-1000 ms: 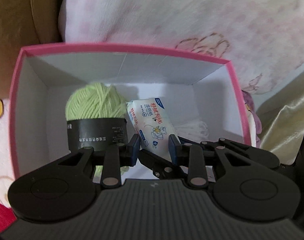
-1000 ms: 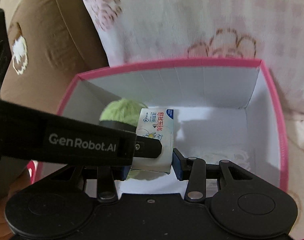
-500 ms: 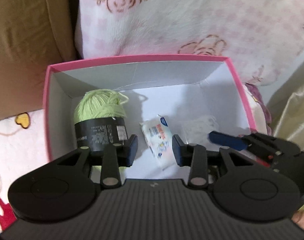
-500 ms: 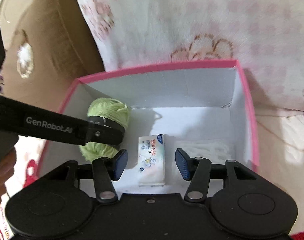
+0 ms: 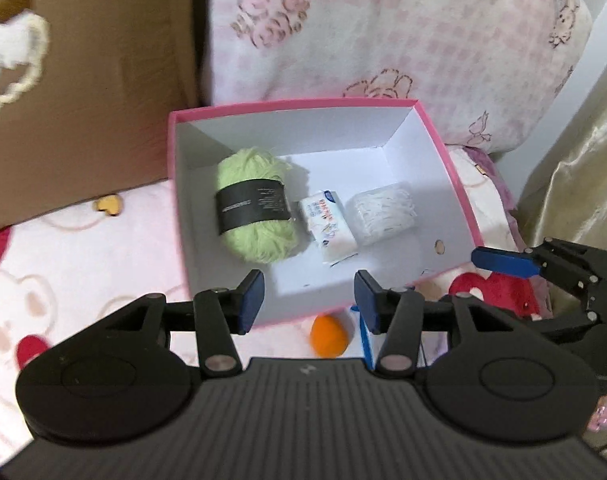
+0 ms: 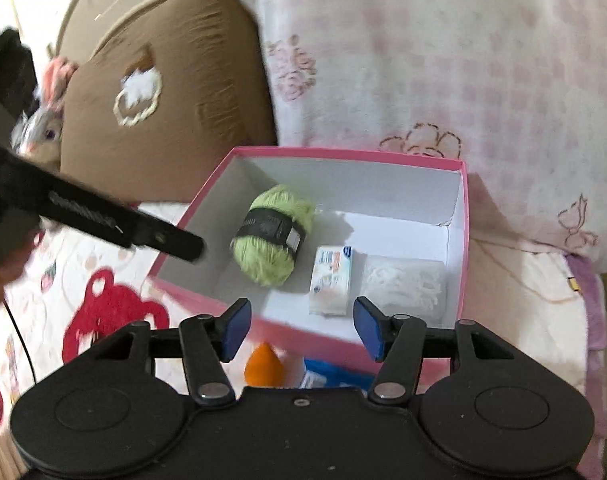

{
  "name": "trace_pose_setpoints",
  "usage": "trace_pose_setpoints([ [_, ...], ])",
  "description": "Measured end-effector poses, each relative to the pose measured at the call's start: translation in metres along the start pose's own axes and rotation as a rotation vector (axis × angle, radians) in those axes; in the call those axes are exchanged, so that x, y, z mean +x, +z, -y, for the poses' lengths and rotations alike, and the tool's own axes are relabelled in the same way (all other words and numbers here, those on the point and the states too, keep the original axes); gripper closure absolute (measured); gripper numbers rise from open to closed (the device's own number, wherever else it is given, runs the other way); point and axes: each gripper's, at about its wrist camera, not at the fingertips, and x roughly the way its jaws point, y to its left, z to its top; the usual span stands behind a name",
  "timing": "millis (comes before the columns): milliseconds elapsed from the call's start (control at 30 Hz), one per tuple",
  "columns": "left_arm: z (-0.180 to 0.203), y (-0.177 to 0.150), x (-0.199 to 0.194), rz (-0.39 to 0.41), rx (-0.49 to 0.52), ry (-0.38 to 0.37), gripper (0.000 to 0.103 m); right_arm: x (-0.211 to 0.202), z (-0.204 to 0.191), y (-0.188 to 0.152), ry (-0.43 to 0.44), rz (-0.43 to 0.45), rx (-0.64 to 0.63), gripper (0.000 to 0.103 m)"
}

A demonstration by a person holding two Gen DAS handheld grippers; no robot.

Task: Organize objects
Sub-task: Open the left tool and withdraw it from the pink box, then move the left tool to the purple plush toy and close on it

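A pink box (image 5: 443, 160) (image 6: 463, 216) with a white inside holds a green yarn ball (image 5: 255, 208) (image 6: 273, 234), a tissue pack (image 5: 329, 230) (image 6: 330, 280) and a white bundle (image 5: 383, 212) (image 6: 403, 284) in a row. My left gripper (image 5: 308, 306) is open and empty above the box's near wall. My right gripper (image 6: 299, 328) is open and empty, also over the near wall. An orange egg-shaped sponge (image 5: 328, 334) (image 6: 263, 368) and a blue-and-white item (image 6: 331, 376) lie on the blanket in front of the box.
The box sits on a pink bear-print blanket (image 5: 63, 260). A brown cushion (image 6: 163, 100) stands at back left and a pink floral pillow (image 5: 383, 40) behind the box. A gold curtain (image 5: 575, 184) hangs at right.
The right gripper let go of the tissue pack, which now lies in the box. Both grippers have pulled back and up from the box, and the sponge has come into view.
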Motion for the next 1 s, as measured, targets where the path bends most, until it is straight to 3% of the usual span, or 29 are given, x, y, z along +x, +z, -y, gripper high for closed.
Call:
trace_pose_setpoints([
  [300,0.012,-0.037,-0.08,0.029,0.029,-0.049,0.046,-0.071,-0.019,-0.021,0.007,0.068,-0.043,0.038],
  [433,0.016,-0.053,-0.098,0.013,0.029,-0.093,0.046,-0.098,-0.031,-0.03,0.053,0.043,-0.074,0.033],
  [600,0.024,-0.077,-0.101,-0.032,0.042,-0.17,0.045,-0.122,-0.041,-0.051,0.057,0.029,-0.133,0.03],
  [733,0.026,-0.102,-0.093,-0.039,0.011,-0.138,0.044,-0.132,-0.042,-0.071,0.068,0.016,-0.135,0.03],
  [1000,0.045,-0.14,-0.071,-0.066,-0.001,-0.161,0.044,-0.146,-0.039,-0.108,0.08,0.025,-0.101,0.028],
])
